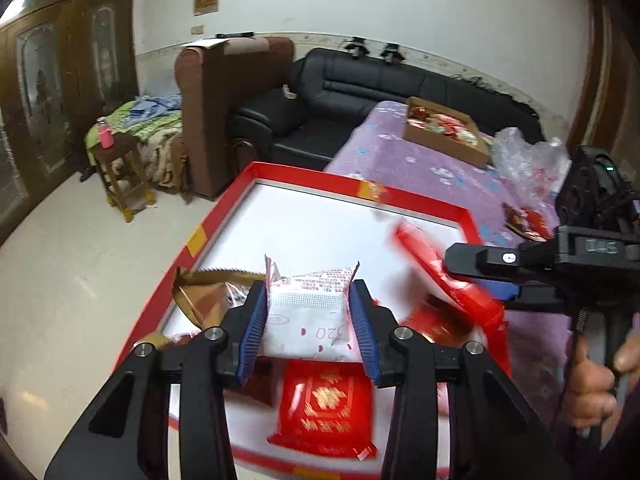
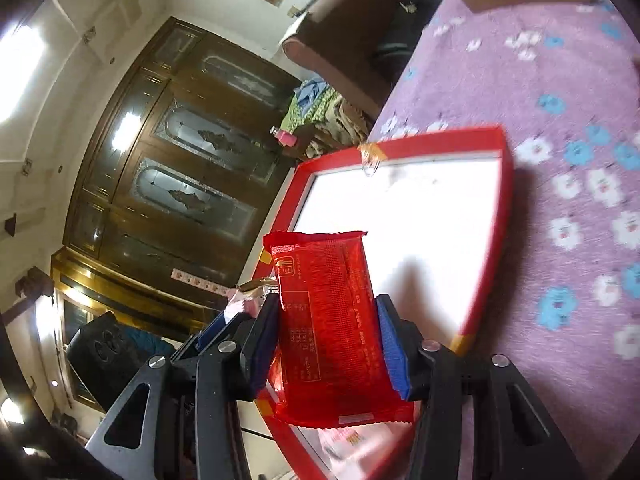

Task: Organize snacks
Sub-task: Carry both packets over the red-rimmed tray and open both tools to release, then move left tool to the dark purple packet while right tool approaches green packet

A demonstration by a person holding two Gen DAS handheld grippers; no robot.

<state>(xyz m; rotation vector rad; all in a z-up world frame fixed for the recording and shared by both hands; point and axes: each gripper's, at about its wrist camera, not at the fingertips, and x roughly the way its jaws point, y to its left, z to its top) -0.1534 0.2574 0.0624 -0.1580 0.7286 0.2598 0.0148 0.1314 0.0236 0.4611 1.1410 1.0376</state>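
A red tray point(image 1: 224, 208) with a white floor lies on the purple flowered blanket point(image 1: 400, 152). My left gripper point(image 1: 310, 312) is shut on a white snack packet point(image 1: 308, 308) with red print, held just over the tray's near part. Below it in the tray lies a red packet with gold print point(image 1: 324, 408), and a gold-brown packet point(image 1: 204, 296) lies to the left. From the right, my right gripper point(image 1: 476, 276) reaches in over the tray, shut on a long red packet point(image 1: 432, 264). In the right wrist view that red packet point(image 2: 328, 320) sits between the blue pads of the right gripper point(image 2: 328, 324), above the tray point(image 2: 506, 200).
A cardboard box of snacks point(image 1: 444, 136) and a crumpled plastic bag point(image 1: 528, 156) sit farther back on the blanket, with another dark-red packet point(image 1: 528, 220) near them. A hand point(image 1: 592, 384) grips the right tool. Behind stand a black sofa point(image 1: 360, 92), a brown armchair point(image 1: 224, 100) and a stool point(image 1: 124, 176).
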